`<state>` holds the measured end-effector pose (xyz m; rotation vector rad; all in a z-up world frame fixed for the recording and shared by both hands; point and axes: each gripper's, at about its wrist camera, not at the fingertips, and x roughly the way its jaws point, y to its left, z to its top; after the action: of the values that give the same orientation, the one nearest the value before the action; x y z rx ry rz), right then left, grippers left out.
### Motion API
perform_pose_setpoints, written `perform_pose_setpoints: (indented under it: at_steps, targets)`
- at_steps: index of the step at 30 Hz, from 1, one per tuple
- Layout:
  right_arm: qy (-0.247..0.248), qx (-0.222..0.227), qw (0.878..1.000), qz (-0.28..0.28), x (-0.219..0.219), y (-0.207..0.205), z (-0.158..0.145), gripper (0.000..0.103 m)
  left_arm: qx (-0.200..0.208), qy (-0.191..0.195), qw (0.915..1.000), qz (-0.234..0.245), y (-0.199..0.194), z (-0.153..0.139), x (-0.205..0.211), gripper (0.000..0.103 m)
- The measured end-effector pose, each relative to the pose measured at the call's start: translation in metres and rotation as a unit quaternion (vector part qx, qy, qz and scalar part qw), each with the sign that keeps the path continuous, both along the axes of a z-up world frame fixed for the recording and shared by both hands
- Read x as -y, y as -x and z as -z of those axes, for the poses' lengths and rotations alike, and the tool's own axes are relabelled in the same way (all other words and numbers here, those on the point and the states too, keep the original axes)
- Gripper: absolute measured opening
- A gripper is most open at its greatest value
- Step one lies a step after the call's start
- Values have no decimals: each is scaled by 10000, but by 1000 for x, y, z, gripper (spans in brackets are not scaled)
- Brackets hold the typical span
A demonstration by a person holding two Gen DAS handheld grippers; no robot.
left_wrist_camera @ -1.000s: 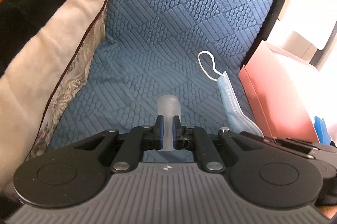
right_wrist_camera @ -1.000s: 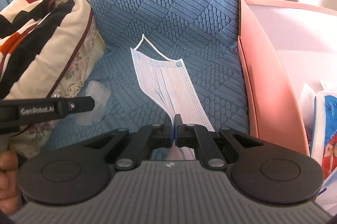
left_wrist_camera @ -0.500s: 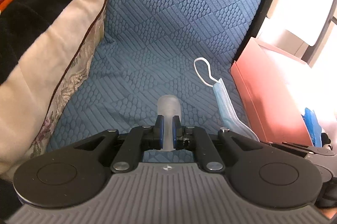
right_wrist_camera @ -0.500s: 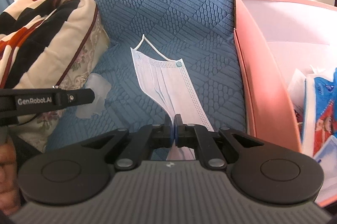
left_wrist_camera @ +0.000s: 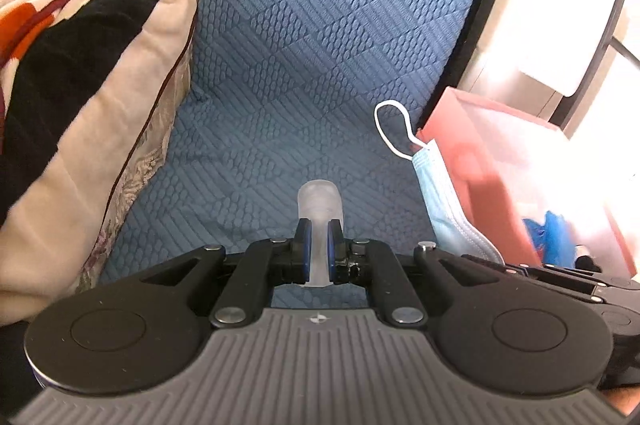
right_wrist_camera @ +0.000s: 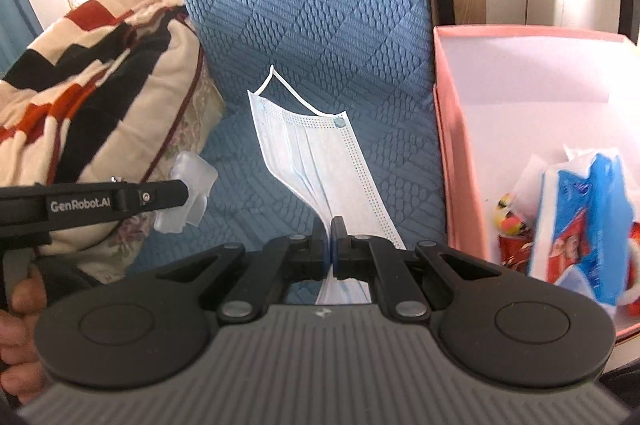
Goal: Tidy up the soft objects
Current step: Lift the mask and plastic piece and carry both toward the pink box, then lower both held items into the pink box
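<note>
My left gripper [left_wrist_camera: 319,245] is shut on a small translucent soft piece [left_wrist_camera: 321,203] that sticks out past its blue pads, held above the blue quilted sofa seat [left_wrist_camera: 280,105]. The same piece [right_wrist_camera: 190,191] shows at the left gripper's tip in the right wrist view. A light blue face mask [right_wrist_camera: 316,165] hangs forward from my right gripper [right_wrist_camera: 333,249], which is shut on its lower edge; the white ear loop [right_wrist_camera: 288,89] points away. In the left wrist view the mask [left_wrist_camera: 444,201] hangs beside a pink open box [left_wrist_camera: 480,161].
The pink box [right_wrist_camera: 444,161] sits right of the sofa seat and holds blue-and-red tissue packs [right_wrist_camera: 580,217] and small items. A striped red, black and cream blanket [right_wrist_camera: 92,77] is piled on the left. A person's hand [right_wrist_camera: 18,329] holds the left gripper.
Both grippers have risen and shifted toward the pink box, each keeping its hold. More of the box's inside and its contents now show on the right.
</note>
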<state>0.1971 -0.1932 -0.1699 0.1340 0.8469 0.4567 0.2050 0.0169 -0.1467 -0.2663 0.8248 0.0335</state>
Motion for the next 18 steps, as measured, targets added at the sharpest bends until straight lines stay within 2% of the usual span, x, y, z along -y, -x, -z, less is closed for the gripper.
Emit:
perform_pose_setpoints:
  at_steps: [6, 18]
  targets:
    - [-106, 74, 9999, 74, 19, -3, -27, 6, 26, 139, 9999, 7, 2, -19, 15, 10]
    - [-256, 280, 9991, 183, 55, -17, -69, 6, 147, 166, 9996, 155, -9, -57, 50, 10]
